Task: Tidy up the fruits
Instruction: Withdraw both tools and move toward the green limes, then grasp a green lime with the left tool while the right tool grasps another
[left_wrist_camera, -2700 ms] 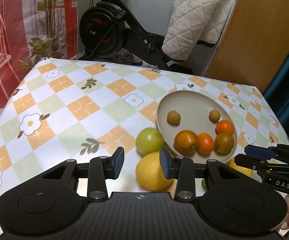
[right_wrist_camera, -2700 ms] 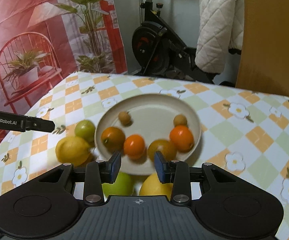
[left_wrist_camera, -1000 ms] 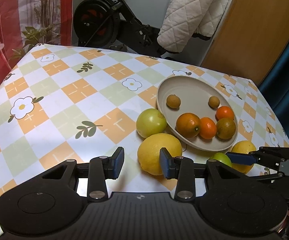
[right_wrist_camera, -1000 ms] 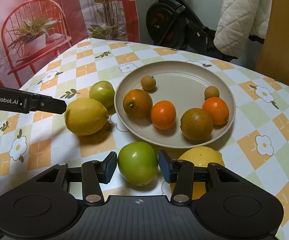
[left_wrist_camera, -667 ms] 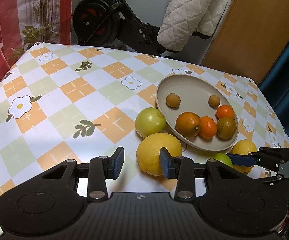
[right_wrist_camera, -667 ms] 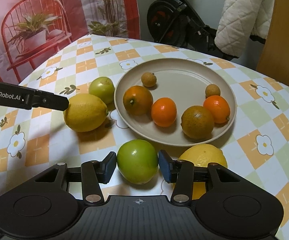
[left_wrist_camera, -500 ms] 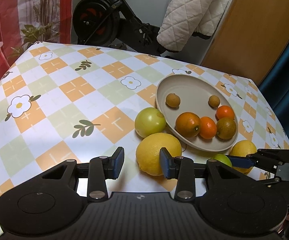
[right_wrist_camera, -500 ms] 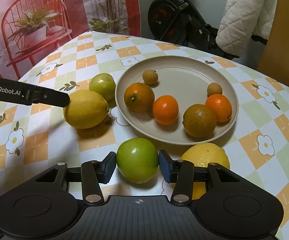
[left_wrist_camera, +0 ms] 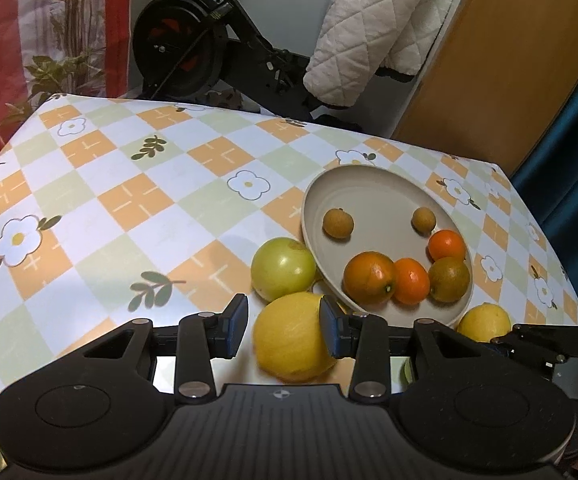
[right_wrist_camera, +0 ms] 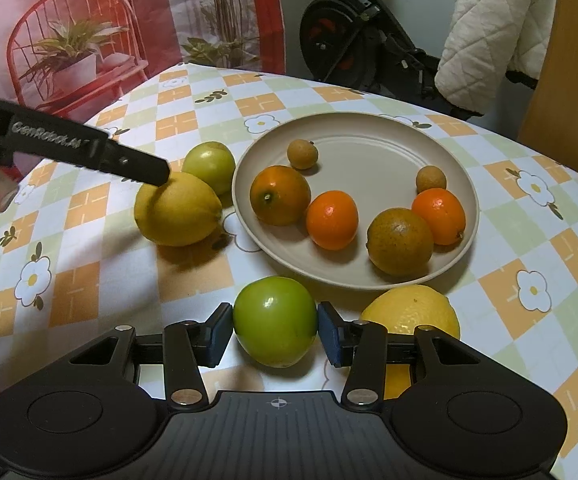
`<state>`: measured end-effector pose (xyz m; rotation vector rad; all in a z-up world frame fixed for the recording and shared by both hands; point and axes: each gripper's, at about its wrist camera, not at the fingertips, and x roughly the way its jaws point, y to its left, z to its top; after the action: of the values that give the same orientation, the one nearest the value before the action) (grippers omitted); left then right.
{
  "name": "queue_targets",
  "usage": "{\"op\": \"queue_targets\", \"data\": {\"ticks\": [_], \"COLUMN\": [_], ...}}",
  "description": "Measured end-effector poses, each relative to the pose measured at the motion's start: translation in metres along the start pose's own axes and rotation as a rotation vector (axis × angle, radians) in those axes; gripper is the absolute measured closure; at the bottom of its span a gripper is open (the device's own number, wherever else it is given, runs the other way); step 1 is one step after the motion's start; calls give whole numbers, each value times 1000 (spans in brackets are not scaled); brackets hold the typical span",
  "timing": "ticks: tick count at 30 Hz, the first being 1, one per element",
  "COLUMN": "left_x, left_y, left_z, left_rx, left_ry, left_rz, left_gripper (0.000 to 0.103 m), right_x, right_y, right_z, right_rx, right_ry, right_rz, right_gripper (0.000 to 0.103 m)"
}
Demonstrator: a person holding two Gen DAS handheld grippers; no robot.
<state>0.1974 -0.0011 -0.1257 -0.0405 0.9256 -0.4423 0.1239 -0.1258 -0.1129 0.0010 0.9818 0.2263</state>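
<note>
Both sets of jaws are sitting part-open: my right gripper is straddling the green apple, pads just beside its flanks with no squeeze I can confirm. My left gripper is lining up on the big lemon, right pad at its skin, left pad clear. The plate is lying straight ahead of both, nearer to my right.

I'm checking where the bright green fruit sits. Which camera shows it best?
The right wrist view: the bright green fruit shows whole, on the tablecloth between the right tool's fingers, in front of the plate. The left wrist view shows only a green sliver behind its own tool body.
</note>
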Motion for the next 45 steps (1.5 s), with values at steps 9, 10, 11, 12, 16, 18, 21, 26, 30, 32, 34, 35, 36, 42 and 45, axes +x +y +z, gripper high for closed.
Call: {"op": "queue_targets", "data": {"ticks": [9, 10, 11, 12, 16, 18, 21, 26, 30, 32, 34, 35, 36, 42, 45], "left_x": [9, 10, 11, 11, 16, 20, 30, 46, 52, 54, 54, 54, 52, 48, 48], "left_y": [-3, -2, -3, -3, -2, -1, 0, 0, 3, 4, 3, 2, 2, 7, 9], "left_z": [6, 7, 8, 9, 15, 19, 23, 22, 22, 23, 22, 22, 21, 15, 11], "left_rx": [17, 18, 20, 22, 28, 29, 29, 47, 36, 30, 33, 39, 42, 44, 45], "left_ry": [10, 10, 10, 9, 7, 2, 13, 44, 41, 40, 37, 33, 30, 49, 51], "left_rz": [-16, -15, -13, -11, 4, 1, -14, -29, -43, -53, -58, -59, -60, -74, -80], "left_gripper": [58, 58, 58, 57, 56, 53, 48, 48, 47, 48, 48, 49, 50, 54, 54], "right_x": [-1, -1, -1, -1, -1, -1, 0, 0, 0, 0, 0, 0, -1, -1, -1], "right_y": [0, 0, 0, 1, 1, 0, 1, 1, 1, 1, 1, 2, 2, 2, 2], "right_z": [-1, -1, -1, -1, -1, -1, 0, -1, -1, -1, -1, -1, -1, -1, -1], "right_rx": [-11, -12, -13, -13, -13, -14, -16, -20, -21, -22, -23, -23, -24, -24, -24], "right_ry": [-3, -3, -3, -3, -4, -4, -3, -5, -5, -5, -5, -6, -6, -8, -9], "right_rz": [7, 8, 8, 9, 8, 8, 9, 10, 10, 10, 11, 10, 10, 10, 10], "right_gripper": [60, 60, 60, 60, 60, 60, 60, 60, 60, 60, 60, 60, 60, 60, 60]}}
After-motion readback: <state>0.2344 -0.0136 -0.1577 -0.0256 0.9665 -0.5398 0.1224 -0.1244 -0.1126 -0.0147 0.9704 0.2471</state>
